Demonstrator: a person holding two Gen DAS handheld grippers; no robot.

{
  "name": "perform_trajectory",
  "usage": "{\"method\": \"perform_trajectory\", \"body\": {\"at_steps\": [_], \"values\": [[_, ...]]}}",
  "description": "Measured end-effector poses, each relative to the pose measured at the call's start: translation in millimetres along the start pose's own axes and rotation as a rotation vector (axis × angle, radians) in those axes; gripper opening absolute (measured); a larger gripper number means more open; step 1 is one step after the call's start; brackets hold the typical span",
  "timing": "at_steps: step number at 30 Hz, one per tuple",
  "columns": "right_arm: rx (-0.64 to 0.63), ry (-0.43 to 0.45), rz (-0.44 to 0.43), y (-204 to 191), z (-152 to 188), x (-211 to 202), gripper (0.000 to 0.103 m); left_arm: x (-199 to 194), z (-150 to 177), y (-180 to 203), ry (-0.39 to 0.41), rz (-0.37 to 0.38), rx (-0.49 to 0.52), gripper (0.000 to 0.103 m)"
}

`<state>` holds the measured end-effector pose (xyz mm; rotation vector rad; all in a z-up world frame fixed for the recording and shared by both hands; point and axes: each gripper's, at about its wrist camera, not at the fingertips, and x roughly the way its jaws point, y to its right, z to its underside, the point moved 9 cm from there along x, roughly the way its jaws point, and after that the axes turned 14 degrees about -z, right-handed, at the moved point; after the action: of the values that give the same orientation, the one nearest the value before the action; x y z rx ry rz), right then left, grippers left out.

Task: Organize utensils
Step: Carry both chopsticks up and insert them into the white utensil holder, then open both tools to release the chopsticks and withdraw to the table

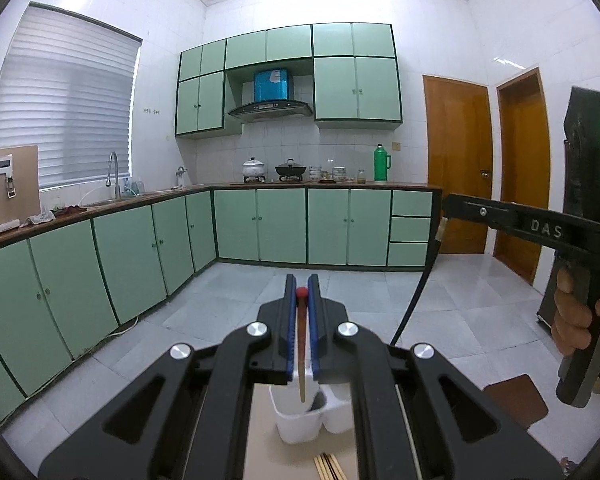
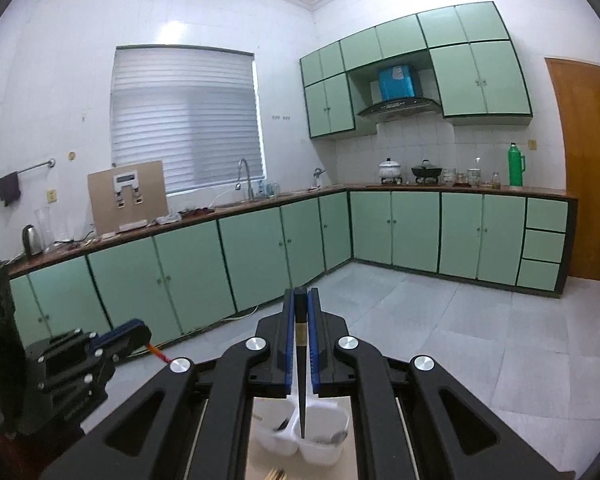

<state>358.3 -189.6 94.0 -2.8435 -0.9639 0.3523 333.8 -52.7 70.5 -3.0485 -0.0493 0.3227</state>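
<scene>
Left tongs [image 1: 302, 286] clamped on red-tipped chopstick [image 1: 301, 344], hanging above white holder [image 1: 296, 420]. Right tongs [image 2: 301, 298] clamped on black chopstick [image 2: 301, 380], tip over holder's [image 2: 320, 450] compartments. Loose chopsticks [image 1: 329, 468] lie on worktop [image 1: 264, 440].

Kitchen, white tiled walls [image 1: 520, 32] and pale grey tiled floor [image 1: 460, 304] lying ahead of and below the gripper. Mint-green base cabinets [image 1: 280, 224] are running in an L ahead and to the left, under a brown countertop [image 2: 228, 210]. Matching wall cabinets [image 1: 356, 88] are hanging ahead, flanking a range hood [image 1: 270, 109]. A window with white blinds [image 1: 66, 112] is glowing on the left wall above a tap [image 1: 114, 174]. Two wooden doors [image 1: 458, 164] are standing shut to the right. Ceiling light is glaring off the tiles.
</scene>
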Motion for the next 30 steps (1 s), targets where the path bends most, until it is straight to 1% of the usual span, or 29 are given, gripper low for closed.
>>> {"method": "perform_trajectory", "body": {"at_steps": [4,7,11,13,15,17,19,20,21,23,25,27,30], "values": [[0.022,-0.027,0.024,18,14,28,0.006,28,4,7,-0.015,-0.013,-0.004,0.005],[0.054,-0.061,0.034,33,33,47,0.006,50,16,13,-0.042,-0.012,-0.001,0.005],[0.095,-0.122,0.041,48,60,68,0.006,79,33,21,-0.105,-0.017,0.013,0.005],[0.109,-0.160,0.027,49,71,75,0.006,89,43,21,-0.138,-0.015,0.023,0.006],[0.110,-0.185,0.031,50,80,77,0.008,99,54,20,-0.174,-0.020,0.026,0.008],[0.098,-0.189,0.035,49,84,75,0.012,103,60,17,-0.192,-0.023,0.025,0.008],[0.094,-0.182,0.039,49,85,69,0.026,102,63,12,-0.198,-0.025,0.018,0.009],[0.094,-0.176,0.041,49,84,66,0.029,102,62,10,-0.197,-0.027,0.013,0.013],[0.096,-0.166,0.044,50,83,61,0.032,99,63,7,-0.195,-0.028,0.009,0.019],[0.099,-0.153,0.054,50,82,52,0.036,91,64,1,-0.186,-0.034,0.002,0.026],[0.100,-0.141,0.062,48,82,45,0.048,85,62,-1,-0.176,-0.039,-0.004,0.031],[0.103,-0.126,0.071,47,85,34,0.055,72,64,-4,-0.162,-0.040,-0.013,0.040],[0.109,-0.114,0.078,41,94,19,0.062,54,71,-9,-0.151,-0.054,-0.016,0.044]]}}
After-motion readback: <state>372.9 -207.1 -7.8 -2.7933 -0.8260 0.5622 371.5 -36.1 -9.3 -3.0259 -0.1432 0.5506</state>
